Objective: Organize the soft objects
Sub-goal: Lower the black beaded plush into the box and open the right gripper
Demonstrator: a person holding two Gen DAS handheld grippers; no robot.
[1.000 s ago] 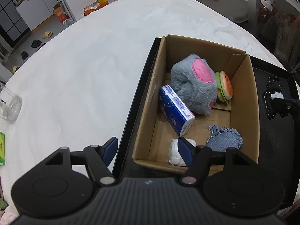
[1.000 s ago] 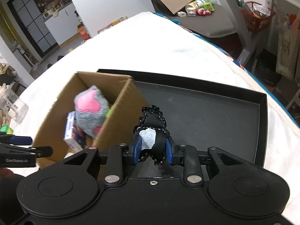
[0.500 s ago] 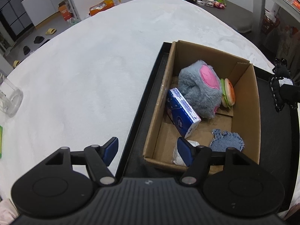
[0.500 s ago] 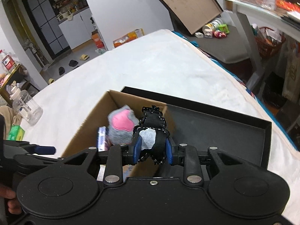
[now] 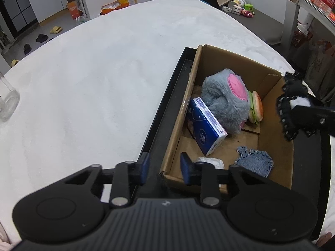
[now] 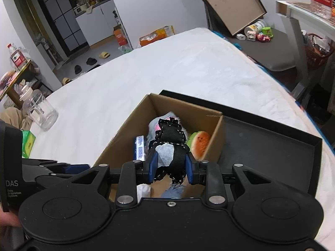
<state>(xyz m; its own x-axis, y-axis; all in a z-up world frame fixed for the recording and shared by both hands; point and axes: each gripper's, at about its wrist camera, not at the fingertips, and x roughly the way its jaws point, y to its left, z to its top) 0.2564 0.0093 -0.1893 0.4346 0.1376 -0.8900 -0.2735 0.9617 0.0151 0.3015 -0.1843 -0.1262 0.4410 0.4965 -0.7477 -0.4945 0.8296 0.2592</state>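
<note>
Denim patch (image 6: 175,188) mostly behind black cloth (image 6: 170,146)

Each gripper (image 5: 163,168) (image 6: 170,166) is matte black with blue pads, silver screws and round discs.

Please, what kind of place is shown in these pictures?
Most likely a lived-in home. A soft white bed serves as the work surface, slippers lie on the floor, and cabinets with kitchen things stand behind a doorway.

Black lace-edged fabric piece (image 6: 170,146) hangs over cardboard box (image 6: 125,125)
</note>
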